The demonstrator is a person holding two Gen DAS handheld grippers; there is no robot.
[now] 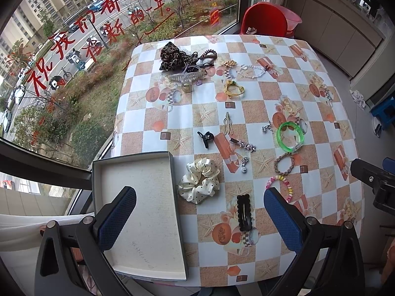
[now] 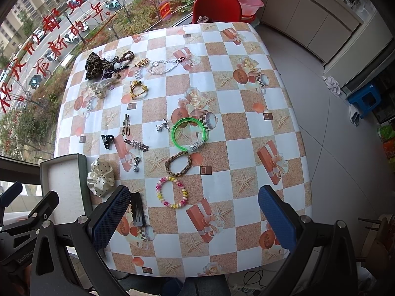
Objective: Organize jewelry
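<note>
both grippers hang above the near edge of the table (image 1: 321, 79), holding nothing: the left gripper (image 1: 200, 218) has its blue-padded fingers spread wide, one over the open box (image 1: 148, 222), and the right gripper (image 2: 193, 215) is spread just as wide over bare checked cloth.

taking that grey box as the landmark, it sits at the table's near left corner with its pale floor showing. touching or almost touching its right wall lies the cream polka-dot scrunchie (image 1: 200, 182). far beyond the box, at the window edge of the table, a leopard-print scrunchie (image 1: 172, 55) tops a heap of clips and hair ties. well right of the box lies the green bangle (image 2: 188, 135), and nearer than it the brown braided bracelet (image 2: 178, 163), then the pastel bead bracelet (image 2: 172, 192). just right of the cream scrunchie, on the box's near-right side, is the black scalloped snap clip (image 1: 244, 212). beyond the scrunchie, away from the box, are the star-studded clip (image 1: 243, 145), a small black claw clip (image 1: 205, 137) and a gold open-work clip (image 1: 227, 122). farther off lie a yellow hair tie (image 1: 233, 89) and a silver chain bracelet (image 1: 251, 71).
</note>
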